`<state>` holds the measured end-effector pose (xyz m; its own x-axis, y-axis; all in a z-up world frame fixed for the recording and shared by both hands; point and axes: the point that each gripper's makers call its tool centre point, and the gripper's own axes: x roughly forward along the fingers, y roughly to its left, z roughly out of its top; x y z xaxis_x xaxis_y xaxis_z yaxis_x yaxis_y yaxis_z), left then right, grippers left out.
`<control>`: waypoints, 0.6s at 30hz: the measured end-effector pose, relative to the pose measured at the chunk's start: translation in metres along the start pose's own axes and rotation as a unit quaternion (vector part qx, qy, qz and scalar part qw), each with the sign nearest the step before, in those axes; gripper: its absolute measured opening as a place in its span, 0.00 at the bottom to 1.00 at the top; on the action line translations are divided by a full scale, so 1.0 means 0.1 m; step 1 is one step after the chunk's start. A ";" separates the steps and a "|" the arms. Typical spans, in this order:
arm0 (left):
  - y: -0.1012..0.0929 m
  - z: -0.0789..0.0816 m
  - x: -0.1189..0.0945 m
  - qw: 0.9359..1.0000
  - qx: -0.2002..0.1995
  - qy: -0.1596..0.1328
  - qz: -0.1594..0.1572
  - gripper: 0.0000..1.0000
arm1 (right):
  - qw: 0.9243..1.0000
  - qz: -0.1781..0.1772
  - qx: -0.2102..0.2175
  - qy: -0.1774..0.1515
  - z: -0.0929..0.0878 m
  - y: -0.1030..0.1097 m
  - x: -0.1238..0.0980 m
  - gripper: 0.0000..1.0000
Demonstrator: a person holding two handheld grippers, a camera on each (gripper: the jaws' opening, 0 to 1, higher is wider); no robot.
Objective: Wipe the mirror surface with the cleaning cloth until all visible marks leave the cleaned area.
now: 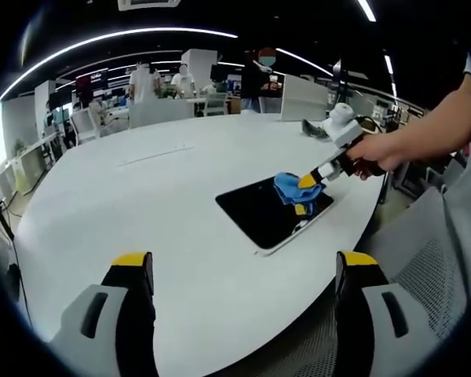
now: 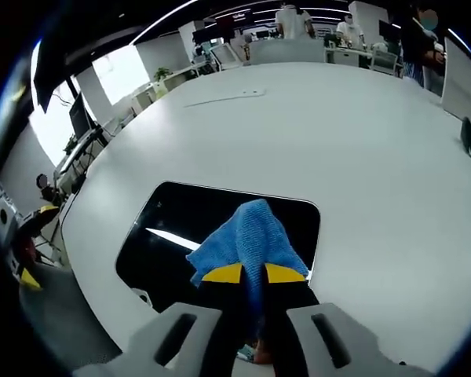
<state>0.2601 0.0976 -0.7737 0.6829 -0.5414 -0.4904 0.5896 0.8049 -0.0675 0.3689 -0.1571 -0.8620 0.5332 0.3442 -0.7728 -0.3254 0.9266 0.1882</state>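
A dark rectangular mirror (image 1: 261,214) lies flat on the white table (image 1: 165,196) near its right edge. A blue cleaning cloth (image 1: 287,187) rests on the mirror's far right corner, pinched by my right gripper (image 1: 305,182), which a person's hand holds. In the right gripper view the mirror (image 2: 180,236) reflects a ceiling light, and the blue cloth (image 2: 247,239) hangs from my right gripper (image 2: 253,274), shut on it and pressing it onto the glass. My left gripper (image 1: 243,263) stands open above the table's near edge, well short of the mirror, nothing between its jaws.
A dark object (image 1: 314,129) and a white roll (image 1: 341,115) lie at the table's far right. Mesh office chairs (image 1: 424,267) stand close on the right. People and desks (image 1: 153,86) fill the room beyond the table. A thin strip (image 2: 224,97) lies farther along the table.
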 end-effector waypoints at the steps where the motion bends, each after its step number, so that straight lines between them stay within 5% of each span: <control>1: 0.00 0.00 0.00 1.000 0.001 0.000 0.000 0.96 | 1.000 -0.003 0.002 0.001 0.00 -0.03 -0.01 0.03; 18: 0.01 -0.02 0.03 1.000 0.005 0.005 0.002 0.96 | 1.000 -0.010 0.014 0.009 -0.01 -0.19 -0.05 0.03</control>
<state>0.2618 0.0972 -0.7764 0.6803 -0.5357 -0.5001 0.5918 0.8041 -0.0564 0.3712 -0.1764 -0.8620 0.5250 0.3238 -0.7871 -0.2927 0.9371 0.1902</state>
